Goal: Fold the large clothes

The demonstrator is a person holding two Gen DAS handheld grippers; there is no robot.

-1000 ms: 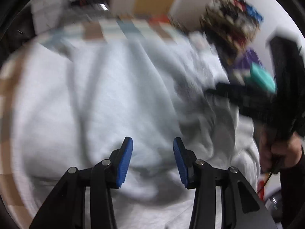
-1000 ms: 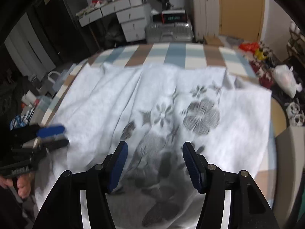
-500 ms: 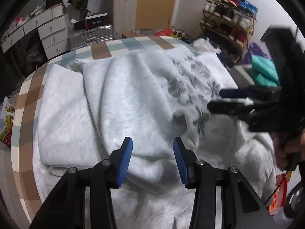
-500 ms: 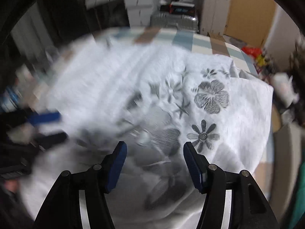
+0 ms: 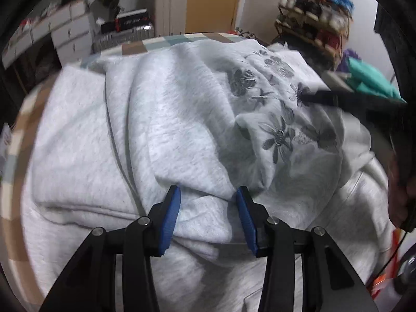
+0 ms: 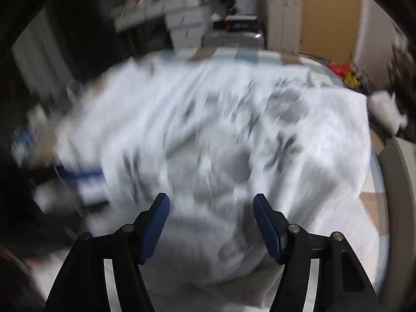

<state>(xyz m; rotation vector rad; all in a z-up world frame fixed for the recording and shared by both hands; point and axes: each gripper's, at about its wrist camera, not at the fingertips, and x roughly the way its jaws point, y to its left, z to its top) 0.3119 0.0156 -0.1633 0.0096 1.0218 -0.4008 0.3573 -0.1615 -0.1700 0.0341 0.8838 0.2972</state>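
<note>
Grey fleece of a large sweatshirt (image 5: 161,119) is spread over a bench (image 5: 132,48) covered in a brown, blue and cream check; the garment takes up nearly the whole surface, with only a strip of check exposed from 9 to 12 o'clock in the left wrist view.

A folded-over layer is noted: its lower edge runs across the cloth just ahead of the left gripper (image 5: 206,195), and a dark floral print (image 5: 278,135) lies on that layer toward 2 o'clock. A seam or zip line is seen running from 11 o'clock down toward the left gripper. Thick rolled folds are bunched near 7 o'clock.

The left gripper is released, its blue pads spread apart with nothing between them, and is held low over the fold edge. This placement is judged to be for taking that edge next, or for pressing it flat; which of the two cannot be told.

The right gripper (image 6: 210,200) is likewise released and empty. It is held above the printed region, at the sweatshirt's opposite side, probably so that both ends of the fold can be worked together. The right wrist view is heavily motion-blurred, so contact with the cloth cannot be determined.

Fold is judged partly made; surface wrinkled.
</note>
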